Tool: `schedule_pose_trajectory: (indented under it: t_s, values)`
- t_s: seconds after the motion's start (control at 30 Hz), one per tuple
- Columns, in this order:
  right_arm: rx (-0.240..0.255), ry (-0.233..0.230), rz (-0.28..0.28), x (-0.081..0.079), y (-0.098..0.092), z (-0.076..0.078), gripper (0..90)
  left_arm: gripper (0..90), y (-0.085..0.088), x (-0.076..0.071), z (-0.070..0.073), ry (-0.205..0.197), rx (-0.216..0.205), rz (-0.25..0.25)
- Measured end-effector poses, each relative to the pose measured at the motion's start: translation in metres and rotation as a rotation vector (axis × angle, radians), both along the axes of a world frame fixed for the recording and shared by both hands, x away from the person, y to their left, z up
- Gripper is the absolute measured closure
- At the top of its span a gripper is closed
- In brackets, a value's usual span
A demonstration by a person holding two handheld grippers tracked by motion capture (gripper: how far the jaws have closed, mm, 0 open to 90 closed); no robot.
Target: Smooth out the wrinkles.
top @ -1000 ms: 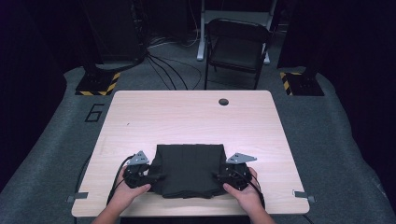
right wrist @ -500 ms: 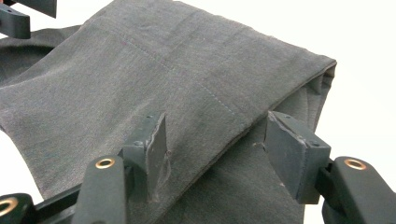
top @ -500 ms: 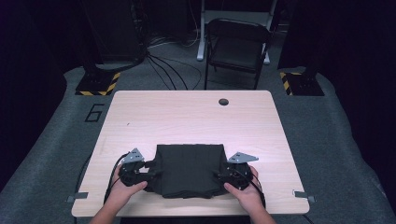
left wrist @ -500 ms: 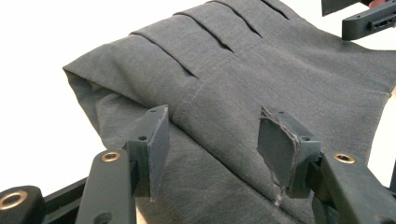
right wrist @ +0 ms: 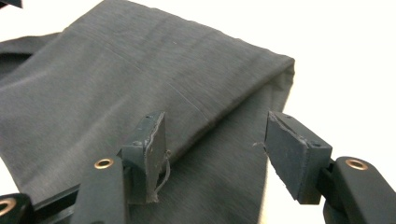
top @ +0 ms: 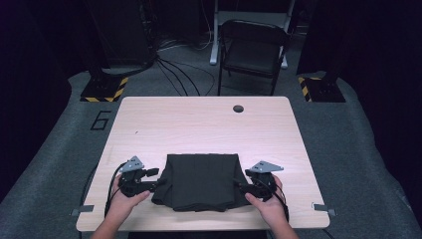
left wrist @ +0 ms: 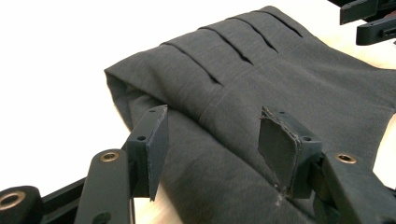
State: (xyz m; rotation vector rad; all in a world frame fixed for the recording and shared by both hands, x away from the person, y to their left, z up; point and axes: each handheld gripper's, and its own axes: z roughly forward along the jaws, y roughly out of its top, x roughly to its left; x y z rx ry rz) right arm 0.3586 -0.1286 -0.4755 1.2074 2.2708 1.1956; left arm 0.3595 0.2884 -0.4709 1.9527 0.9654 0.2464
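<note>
Here a folded dark grey garment (top: 201, 181) lies flat on the light wooden counter (top: 209, 124), close to its near edge and about midway between its left and right edges. The left gripper (top: 158, 180) sits at the garment's left side, its jaws wide apart with the cloth's folded edge between them, the pads (left wrist: 158, 140) not pressing on it. The right gripper (top: 240, 185) sits at the garment's right side, likewise parted, straddling the fold without clamping. A hand (top: 127, 199) holds each gripper near the counter's near edge. Pleated seams run across the garment's upper layer.
</note>
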Motion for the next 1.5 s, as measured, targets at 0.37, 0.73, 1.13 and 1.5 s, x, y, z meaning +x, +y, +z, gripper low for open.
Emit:
schedule_pose_trajectory:
  t_s: [0.37,0.73,1.13,1.5]
  values:
    - [0.002,0.005,-0.039,-0.012,-0.024,0.001,38.2,42.8,0.02,-0.009,0.0,0.008,0.0,0.061]
    - [-0.017,0.014,-0.056,-0.015,-0.035,-0.003,38.2,41.8,0.039,-0.014,-0.005,0.013,0.026,0.108]
    - [-0.043,0.029,-0.099,-0.013,-0.036,-0.013,38.3,41.0,0.043,0.003,-0.013,0.021,0.053,0.133]
    - [-0.067,0.067,-0.102,-0.009,-0.035,-0.022,38.1,40.6,0.042,0.014,-0.021,0.055,0.058,0.146]
